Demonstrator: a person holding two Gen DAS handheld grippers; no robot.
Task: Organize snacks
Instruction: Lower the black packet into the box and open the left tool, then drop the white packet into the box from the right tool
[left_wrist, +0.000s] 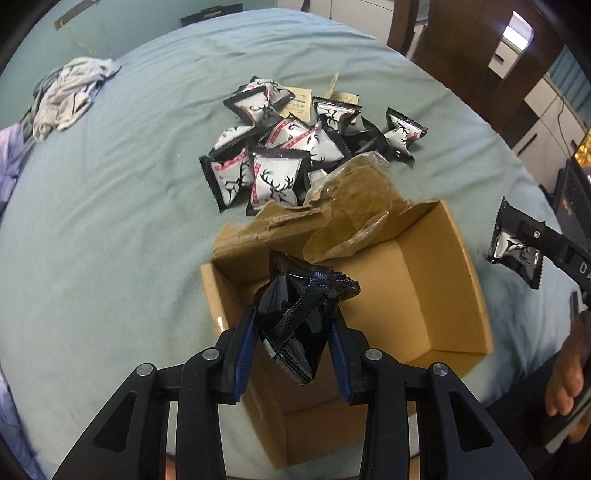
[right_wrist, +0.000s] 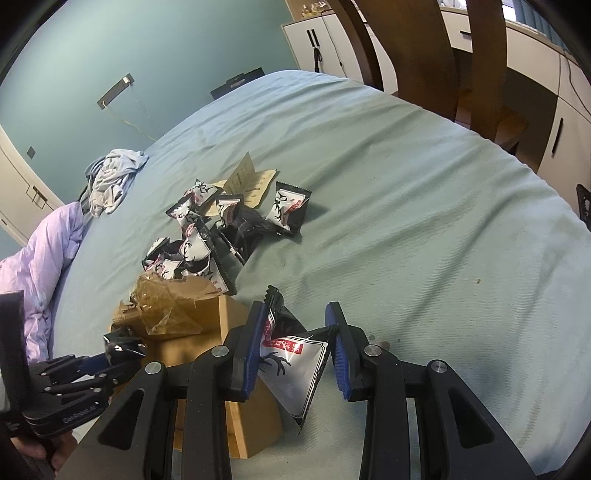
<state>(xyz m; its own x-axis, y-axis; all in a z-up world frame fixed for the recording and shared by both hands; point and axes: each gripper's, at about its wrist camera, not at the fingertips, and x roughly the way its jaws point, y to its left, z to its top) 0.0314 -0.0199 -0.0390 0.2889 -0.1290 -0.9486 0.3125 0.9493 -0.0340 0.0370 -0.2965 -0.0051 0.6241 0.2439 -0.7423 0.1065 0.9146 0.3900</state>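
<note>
An open cardboard box (left_wrist: 454, 295) sits on the teal bed, its torn flap and crumpled tape toward the pile. My left gripper (left_wrist: 295, 325) is shut on a black snack packet (left_wrist: 295, 332) and holds it over the box's open top. My right gripper (right_wrist: 295, 332) is shut on a silver snack packet (right_wrist: 295, 365) with a deer print, just right of the box (right_wrist: 207, 332). It shows at the right edge of the left wrist view (left_wrist: 517, 247). A pile of several deer-print snack packets (left_wrist: 280, 147) lies beyond the box and also shows in the right wrist view (right_wrist: 207, 236).
Crumpled clothes (left_wrist: 66, 99) lie at the bed's far left, beside a lilac duvet (right_wrist: 40, 258). Paper leaflets (right_wrist: 251, 184) lie behind the pile. Wooden furniture (right_wrist: 424, 48) and white cabinets stand past the bed's far right edge. A bare foot (left_wrist: 565, 384) is at the lower right.
</note>
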